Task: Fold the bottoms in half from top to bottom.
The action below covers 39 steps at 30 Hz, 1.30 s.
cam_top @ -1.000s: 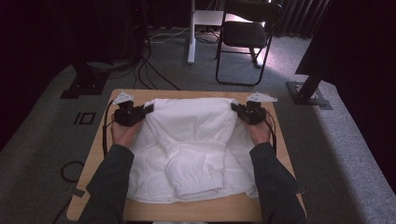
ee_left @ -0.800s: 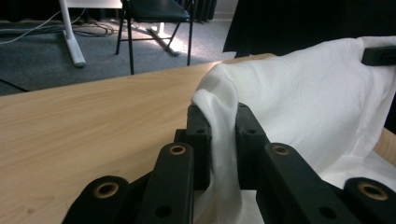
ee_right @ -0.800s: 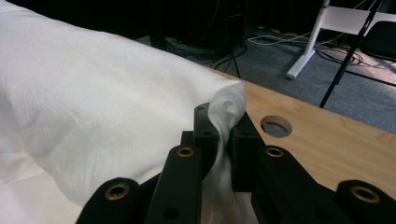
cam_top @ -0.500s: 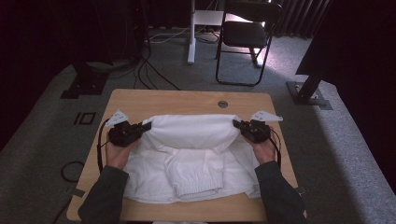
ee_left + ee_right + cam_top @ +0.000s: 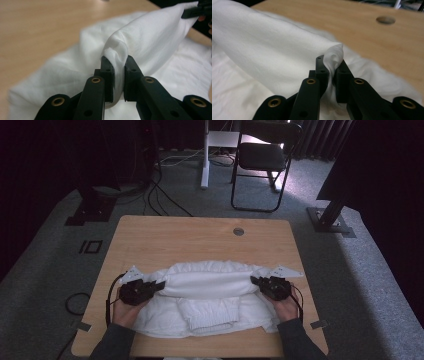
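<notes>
Because each gripper, left and right, is clamped on one end of the white garment, its raised fold, apparently mid-fold, spans the table's near half.

Dim room, backlit, blurred close-up backgrounds

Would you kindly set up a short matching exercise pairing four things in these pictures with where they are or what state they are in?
Things:
1. left tool
2. right tool
3. round hole in the table
4. black folding chair

Places or states:
A. on the carpet beyond the table's far edge
B. shut on the white garment's left end
C. in the bare wood past the garment
D. shut on the garment's right end

Pairs: 1-B, 2-D, 3-C, 4-A
</notes>
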Available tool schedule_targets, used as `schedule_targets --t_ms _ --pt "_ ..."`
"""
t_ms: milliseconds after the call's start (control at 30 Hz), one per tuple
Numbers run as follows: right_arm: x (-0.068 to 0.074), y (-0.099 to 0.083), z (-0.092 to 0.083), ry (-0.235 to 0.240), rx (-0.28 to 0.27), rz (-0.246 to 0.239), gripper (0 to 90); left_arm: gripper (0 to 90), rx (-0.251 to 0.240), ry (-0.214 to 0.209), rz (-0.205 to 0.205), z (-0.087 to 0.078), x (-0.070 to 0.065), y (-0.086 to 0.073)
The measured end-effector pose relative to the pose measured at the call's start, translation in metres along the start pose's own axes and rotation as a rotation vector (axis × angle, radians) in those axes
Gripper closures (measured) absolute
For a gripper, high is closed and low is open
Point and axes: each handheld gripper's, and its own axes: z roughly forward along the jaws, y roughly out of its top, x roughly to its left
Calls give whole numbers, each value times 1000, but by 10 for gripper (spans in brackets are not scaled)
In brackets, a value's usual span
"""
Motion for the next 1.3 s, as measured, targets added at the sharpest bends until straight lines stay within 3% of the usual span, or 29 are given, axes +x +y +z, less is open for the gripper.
schedule_targets --t_ms 67,100,200,333,567,700,833,967,1200,1300 --pt "2 -5 0 0 8 1 837 819 15 0 2 1 -1 -4" --pt "3 -9 0 3 17 2 837 819 68 2 17 8 -5 -14" --pt "10 -28 3 6 91 -15 836 821 148 12 35 18 -10 -27" --pt "15 -38 8 21 147 -33 835 822 202 28 27 32 -8 -36" --pt "16 -41 17 22 190 -18 835 822 180 41 10 43 1 -36" --pt "14 -41 21 23 192 -5 833 822 167 90 26 49 2 -33" --pt "11 -39 28 19 195 6 832 822 152 119 16 56 6 -29" --pt "7 -33 38 -5 197 4 832 823 149 168 20 65 12 -21" --pt "-2 -20 56 -50 200 0 832 823 152 211 14 78 22 -8" --pt "-9 -15 64 -56 197 13 832 823 127 207 -23 84 31 -5"
